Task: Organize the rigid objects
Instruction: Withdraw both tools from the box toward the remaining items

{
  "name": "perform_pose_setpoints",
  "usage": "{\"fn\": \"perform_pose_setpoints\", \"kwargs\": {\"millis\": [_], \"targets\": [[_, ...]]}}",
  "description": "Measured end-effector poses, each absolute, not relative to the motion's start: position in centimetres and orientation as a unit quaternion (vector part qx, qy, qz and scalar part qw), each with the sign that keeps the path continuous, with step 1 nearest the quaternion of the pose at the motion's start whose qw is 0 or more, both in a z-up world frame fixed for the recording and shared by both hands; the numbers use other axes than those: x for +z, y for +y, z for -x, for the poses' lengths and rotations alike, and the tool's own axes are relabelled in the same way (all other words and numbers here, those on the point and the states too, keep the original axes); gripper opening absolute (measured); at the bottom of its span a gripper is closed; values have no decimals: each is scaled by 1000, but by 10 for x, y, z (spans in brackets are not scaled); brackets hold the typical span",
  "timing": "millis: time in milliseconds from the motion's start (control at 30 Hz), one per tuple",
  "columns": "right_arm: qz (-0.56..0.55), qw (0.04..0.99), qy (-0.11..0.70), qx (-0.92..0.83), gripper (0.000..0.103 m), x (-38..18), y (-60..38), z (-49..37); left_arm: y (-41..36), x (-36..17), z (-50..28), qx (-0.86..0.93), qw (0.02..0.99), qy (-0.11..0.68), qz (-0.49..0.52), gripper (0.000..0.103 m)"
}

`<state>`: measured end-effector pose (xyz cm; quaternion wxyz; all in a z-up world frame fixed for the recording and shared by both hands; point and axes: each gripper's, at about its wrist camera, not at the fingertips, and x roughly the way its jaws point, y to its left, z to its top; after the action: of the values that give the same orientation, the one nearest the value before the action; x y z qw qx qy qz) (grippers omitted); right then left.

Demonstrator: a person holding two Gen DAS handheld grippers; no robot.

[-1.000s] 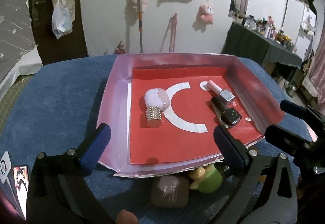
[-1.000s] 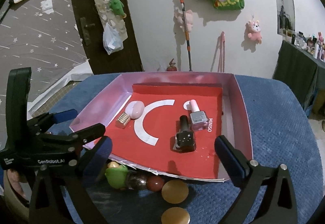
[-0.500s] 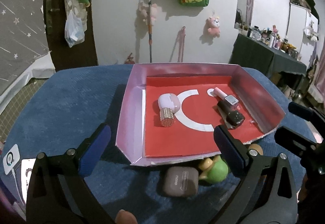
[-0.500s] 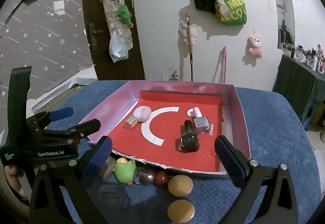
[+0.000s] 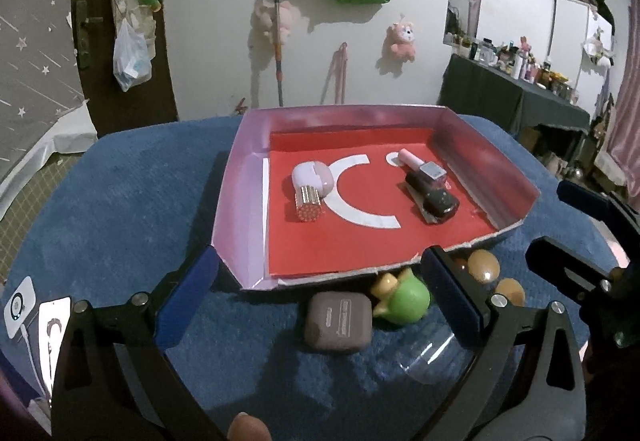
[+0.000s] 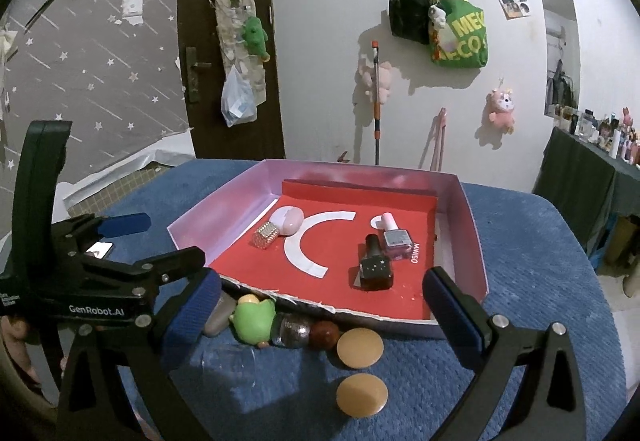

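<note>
A pink-walled box with a red floor (image 5: 240, 181) (image 6: 466, 201) sits on the blue table. Inside lie a pale pink case (image 5: 312, 177) (image 6: 286, 219), a studded silver tube (image 5: 309, 205) (image 6: 265, 235), a dark nail polish bottle (image 5: 432, 195) (image 6: 374, 267) and a pink one (image 5: 420, 165) (image 6: 394, 235). In front of the box lie a brown earbud case (image 5: 338, 321), a green toy (image 5: 404, 299) (image 6: 252, 321), a glass ball (image 6: 294, 329), a dark red ball (image 6: 324, 333) and two gold discs (image 6: 360, 347) (image 6: 362, 395). My left gripper (image 5: 320, 297) and right gripper (image 6: 320, 315) are open and empty above these.
A clear plastic cup lies on its side near me (image 5: 432, 361) (image 6: 228, 361). A phone (image 5: 50, 333) and a white charger (image 5: 18, 305) lie at the table's left edge. A wall with hanging bags and a dark door stand behind.
Both grippers have pulled back and risen, so the box looks farther away and the loose items in front of it show fully. Nothing was picked up.
</note>
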<state>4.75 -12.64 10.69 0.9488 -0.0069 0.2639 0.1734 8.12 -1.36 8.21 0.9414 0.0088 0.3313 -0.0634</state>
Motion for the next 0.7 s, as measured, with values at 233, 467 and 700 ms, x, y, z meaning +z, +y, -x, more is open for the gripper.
{"fn": "perform_pose_setpoints", "kwargs": {"millis": [233,467,700], "targets": [[9,948,266,173,103,101,-126,-41,-17,77,-72,-57,942,329,-17,103],[11,945,277,173,103,91,-126,-34,-13,73,-65,-54,941,333,-9,103],[-2,940,293,174,103,83,-131,-31,-13,70,-60,-63,938,340,-3,103]]}}
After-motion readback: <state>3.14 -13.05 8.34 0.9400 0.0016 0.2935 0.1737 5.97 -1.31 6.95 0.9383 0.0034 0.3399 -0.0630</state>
